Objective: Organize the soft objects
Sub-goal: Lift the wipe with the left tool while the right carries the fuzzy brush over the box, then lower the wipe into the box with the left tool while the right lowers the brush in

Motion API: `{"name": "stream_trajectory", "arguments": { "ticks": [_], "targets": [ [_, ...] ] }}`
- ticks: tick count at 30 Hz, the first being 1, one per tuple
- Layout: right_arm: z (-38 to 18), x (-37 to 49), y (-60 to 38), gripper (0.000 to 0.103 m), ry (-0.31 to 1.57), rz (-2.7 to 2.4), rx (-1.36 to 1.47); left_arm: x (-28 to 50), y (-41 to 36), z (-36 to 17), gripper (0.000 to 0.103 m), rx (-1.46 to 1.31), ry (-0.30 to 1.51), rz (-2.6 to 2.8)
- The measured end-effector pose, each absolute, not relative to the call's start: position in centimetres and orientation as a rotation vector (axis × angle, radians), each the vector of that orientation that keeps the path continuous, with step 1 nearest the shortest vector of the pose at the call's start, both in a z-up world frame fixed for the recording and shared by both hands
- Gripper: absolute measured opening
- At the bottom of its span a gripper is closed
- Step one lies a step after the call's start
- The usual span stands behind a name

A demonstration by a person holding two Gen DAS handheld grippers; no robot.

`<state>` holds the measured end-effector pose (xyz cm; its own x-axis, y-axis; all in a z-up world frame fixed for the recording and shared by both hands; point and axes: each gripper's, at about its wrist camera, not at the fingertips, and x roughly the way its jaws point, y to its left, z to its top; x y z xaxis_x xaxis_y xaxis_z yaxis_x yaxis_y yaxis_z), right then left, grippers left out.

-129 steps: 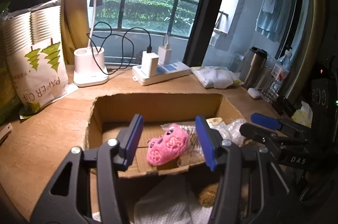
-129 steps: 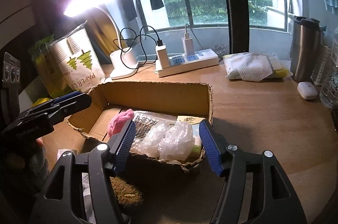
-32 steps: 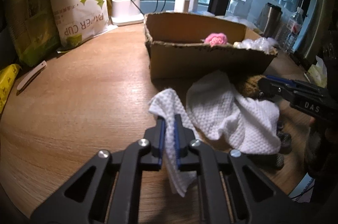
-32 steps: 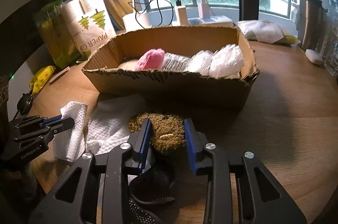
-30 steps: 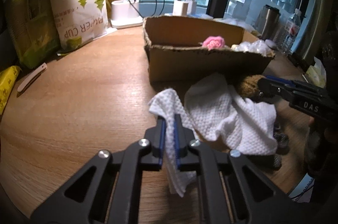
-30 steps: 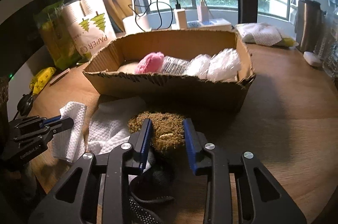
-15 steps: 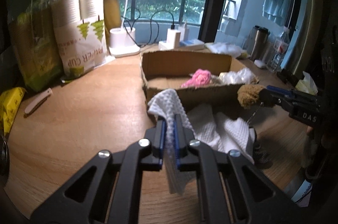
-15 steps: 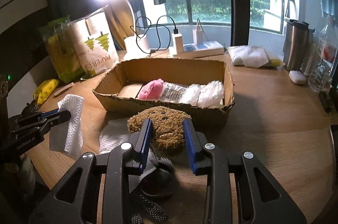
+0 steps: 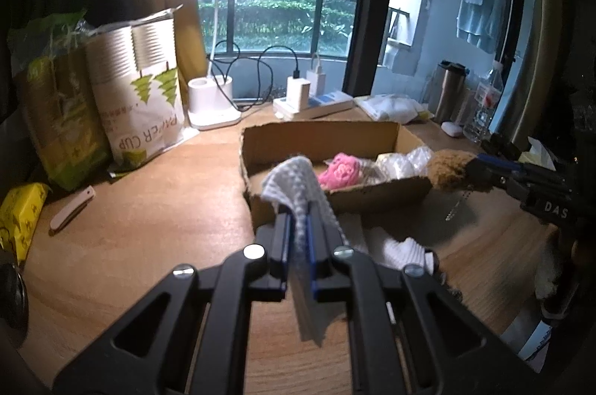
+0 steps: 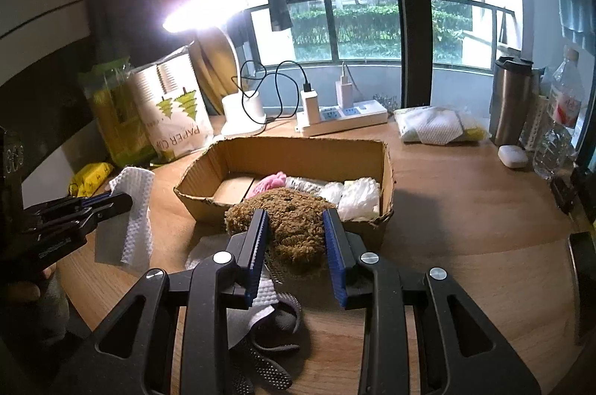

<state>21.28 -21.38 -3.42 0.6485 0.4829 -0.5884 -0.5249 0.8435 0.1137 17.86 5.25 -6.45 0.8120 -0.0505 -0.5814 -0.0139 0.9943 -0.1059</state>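
Both grippers now ride higher than a second ago: left gripper (image 9: 297, 227) clamps a white waffle cloth (image 9: 294, 179), right gripper (image 10: 296, 238) grips a brown plush toy (image 10: 287, 216), each lifted off the table, the cardboard box (image 10: 298, 149) just ahead, ready for loading.

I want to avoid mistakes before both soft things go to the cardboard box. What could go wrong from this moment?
1. The left claw pinches only a fold of the white cloth; its hanging end could catch the cardboard box rim.
2. A chain dangles under the brown plush toy held by the right claw; it may snag the box wall.
3. The box already holds a pink toy and plastic packets, so space is limited.
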Motion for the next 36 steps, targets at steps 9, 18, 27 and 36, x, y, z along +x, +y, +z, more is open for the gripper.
{"name": "stream_trajectory", "arguments": {
  "ticks": [9, 18, 27, 36],
  "targets": [
    [-3.0, 21.9, -21.9, 0.033, 0.631, 0.582, -0.058, 20.1, 5.0, -5.6, 0.008, -0.103, 0.6, -0.028],
    [-2.9, 23.4, -22.4, 0.033, 0.626, 0.585, -0.022, 22.8, 4.9, -4.8, 0.01, -0.086, 0.579, -0.021],
    [-2.6, 24.9, -22.1, 0.033, 0.618, 0.601, -0.011, 24.9, 5.0, -5.0, 0.01, -0.087, 0.576, -0.019],
    [-2.8, 26.4, -21.0, 0.033, 0.622, 0.607, -0.022, 27.2, 6.1, -5.8, 0.01, -0.08, 0.571, -0.015]
  ]
}}
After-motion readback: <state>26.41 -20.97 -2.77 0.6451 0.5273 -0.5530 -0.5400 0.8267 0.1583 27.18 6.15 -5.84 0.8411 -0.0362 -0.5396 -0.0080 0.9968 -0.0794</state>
